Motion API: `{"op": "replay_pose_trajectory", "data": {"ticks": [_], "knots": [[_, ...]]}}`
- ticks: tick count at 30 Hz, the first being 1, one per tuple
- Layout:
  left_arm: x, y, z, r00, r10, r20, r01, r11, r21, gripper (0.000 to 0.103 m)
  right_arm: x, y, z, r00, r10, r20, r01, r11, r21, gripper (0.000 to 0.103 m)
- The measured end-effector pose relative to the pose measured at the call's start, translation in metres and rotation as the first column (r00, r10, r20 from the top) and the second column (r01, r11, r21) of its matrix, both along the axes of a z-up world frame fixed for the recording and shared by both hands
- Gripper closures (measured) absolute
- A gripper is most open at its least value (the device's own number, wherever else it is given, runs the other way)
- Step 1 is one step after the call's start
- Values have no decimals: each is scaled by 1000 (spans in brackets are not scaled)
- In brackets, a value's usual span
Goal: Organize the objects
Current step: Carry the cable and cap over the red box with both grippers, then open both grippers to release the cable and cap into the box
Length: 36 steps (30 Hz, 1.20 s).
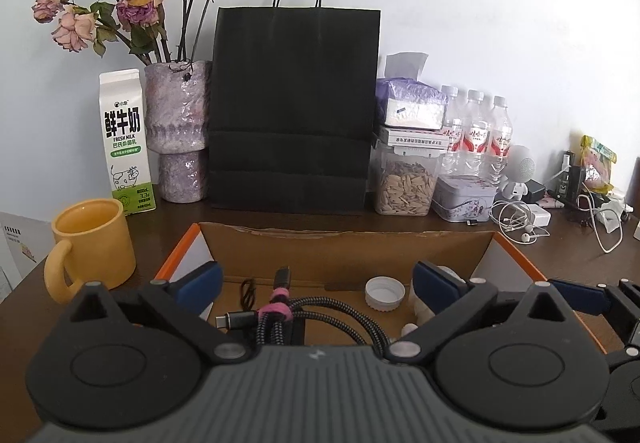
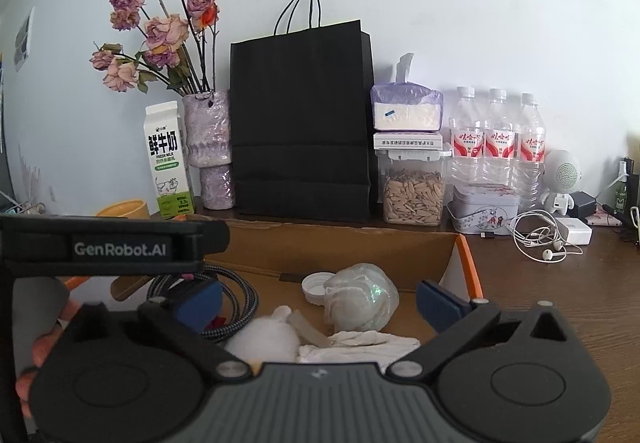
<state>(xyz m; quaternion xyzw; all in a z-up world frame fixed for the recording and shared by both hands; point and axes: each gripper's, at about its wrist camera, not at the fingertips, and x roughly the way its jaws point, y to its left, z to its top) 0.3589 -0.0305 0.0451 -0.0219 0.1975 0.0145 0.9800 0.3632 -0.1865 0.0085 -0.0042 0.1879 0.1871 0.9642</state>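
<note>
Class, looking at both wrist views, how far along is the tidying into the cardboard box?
Done: the box already holds a bundled cable, a white cap, a soft white toy and a clear wrapped ball.
In hand: nothing; the left gripper and right gripper stand open over it.
Left: the earphones and the charger still lie loose on the table.

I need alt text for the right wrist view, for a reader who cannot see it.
The open right gripper hangs over a cardboard box that holds a braided cable, a white cap, a clear wrapped bundle and a white cloth. Behind the box, a milk carton, a black bag and three water bottles stand along the wall.
</note>
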Motion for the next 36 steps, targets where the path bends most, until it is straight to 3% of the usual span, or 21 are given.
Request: {"op": "replay_pose_trajectory", "data": {"ticks": [21,36], "knots": [[-12,2,11,1000,7,29,-7,1000,-9,0,-15,-5,9,1000,-5,24,4,1000,9,0],[-72,17,27,997,37,68,-35,999,-26,0,-56,-15,22,997,29,71,-29,1000,1,0]]}}
